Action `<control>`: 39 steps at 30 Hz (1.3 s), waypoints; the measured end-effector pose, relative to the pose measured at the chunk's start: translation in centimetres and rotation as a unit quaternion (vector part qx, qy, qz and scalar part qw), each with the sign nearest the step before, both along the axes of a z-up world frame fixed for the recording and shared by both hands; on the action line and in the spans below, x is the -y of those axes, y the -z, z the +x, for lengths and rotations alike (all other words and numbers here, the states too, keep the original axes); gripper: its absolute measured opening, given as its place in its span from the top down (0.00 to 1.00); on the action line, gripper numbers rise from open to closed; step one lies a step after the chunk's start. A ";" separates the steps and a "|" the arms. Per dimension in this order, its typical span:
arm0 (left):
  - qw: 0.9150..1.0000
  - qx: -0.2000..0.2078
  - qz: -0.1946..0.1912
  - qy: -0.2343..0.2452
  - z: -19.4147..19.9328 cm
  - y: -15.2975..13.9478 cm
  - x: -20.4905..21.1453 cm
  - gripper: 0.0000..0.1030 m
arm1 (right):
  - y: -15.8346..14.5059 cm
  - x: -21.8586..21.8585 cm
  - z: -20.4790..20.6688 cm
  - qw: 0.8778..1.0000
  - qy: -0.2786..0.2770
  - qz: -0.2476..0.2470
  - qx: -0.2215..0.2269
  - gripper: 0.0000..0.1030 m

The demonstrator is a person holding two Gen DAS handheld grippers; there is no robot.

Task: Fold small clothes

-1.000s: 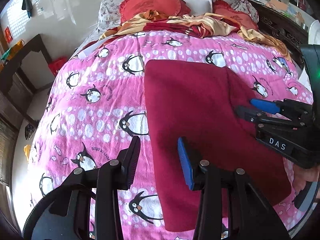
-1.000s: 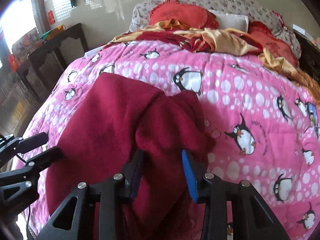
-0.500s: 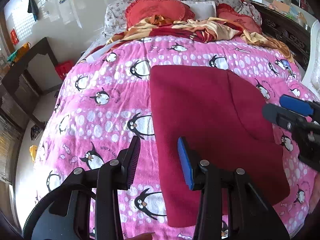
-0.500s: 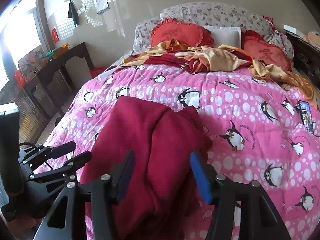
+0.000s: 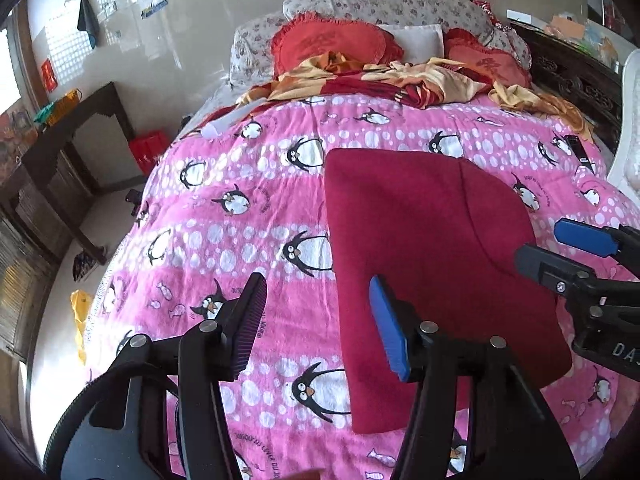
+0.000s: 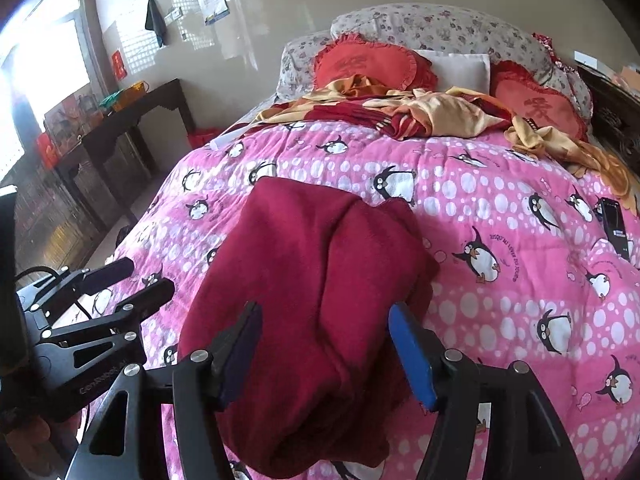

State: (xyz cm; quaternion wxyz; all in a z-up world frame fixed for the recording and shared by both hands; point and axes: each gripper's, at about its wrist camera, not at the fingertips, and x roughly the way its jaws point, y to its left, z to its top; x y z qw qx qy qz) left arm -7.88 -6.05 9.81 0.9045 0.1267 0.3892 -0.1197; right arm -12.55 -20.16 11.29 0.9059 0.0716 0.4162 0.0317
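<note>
on penguin quilt (image 5: pixel 240 240), red cloth (image 5: pixel 420 240), left tongs (image 5: pixel 320 320) opening, right tongs (image 6: pixel 326 348) spread, "das" label (image 5: pixel 624 350)

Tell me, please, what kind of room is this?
Most likely a bedroom in a home. A bed covered by a pink penguin quilt fills the view, with red heart-shaped cushions and a floral pillow at its head, and a dark wooden side table against the wall.

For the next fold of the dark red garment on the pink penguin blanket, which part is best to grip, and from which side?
Probably the near short edge of the dark red garment, at its two corners, coming from the foot of the bed. It lies flat as a long strip running away from the grippers, so that edge is closest. The left gripper, jaws opening and empty, hovers by the left corner; the right gripper is open above the cloth.
</note>
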 end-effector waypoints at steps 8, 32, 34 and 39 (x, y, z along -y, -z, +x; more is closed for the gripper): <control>1.000 0.006 -0.011 0.001 -0.3 -0.5 -0.6 0.48 | -0.3 -0.6 -0.1 1.000 -0.006 -0.002 0.004 0.38; 1.000 0.006 -0.019 0.005 -0.4 -0.8 -0.9 0.48 | -0.1 -0.7 -0.2 1.000 -0.003 -0.001 0.002 0.33; 1.000 0.005 -0.019 0.005 -0.4 -0.9 -0.8 0.48 | 0.0 -0.7 -0.2 1.000 -0.003 -0.001 0.001 0.33; 1.000 0.001 -0.021 0.005 -0.3 -0.9 -1.0 0.48 | 0.0 -0.7 -0.1 1.000 -0.003 -0.002 0.001 0.33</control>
